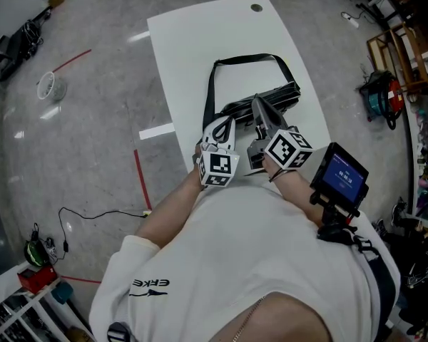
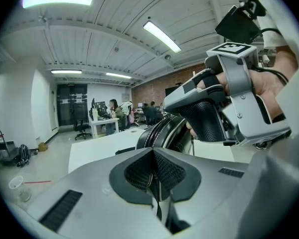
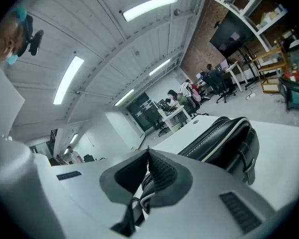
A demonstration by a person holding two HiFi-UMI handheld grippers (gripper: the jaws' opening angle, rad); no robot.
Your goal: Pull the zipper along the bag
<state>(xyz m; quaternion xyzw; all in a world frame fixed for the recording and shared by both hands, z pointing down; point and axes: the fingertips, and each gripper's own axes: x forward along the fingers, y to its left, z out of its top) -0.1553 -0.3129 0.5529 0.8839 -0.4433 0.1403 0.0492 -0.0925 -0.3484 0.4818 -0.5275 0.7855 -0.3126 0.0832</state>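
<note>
**Progress:** early stage, by judgement. The bag lies at the near end of the white tabletop, with its strap looped beyond it. Both tongs are closed on the bag's near end. The left tongs pinch a thin tab, possibly the zipper pull (too cramped to confirm). The right tongs clamp the bag by a white-piped edge. The zipper runs away along the top — nearly its whole length apparently left to travel.

**Materials:** smooth black leather-like shell, pale stitching, rounded corners; finely toothed track; ribbed rubbery pads on the tongs.
</note>
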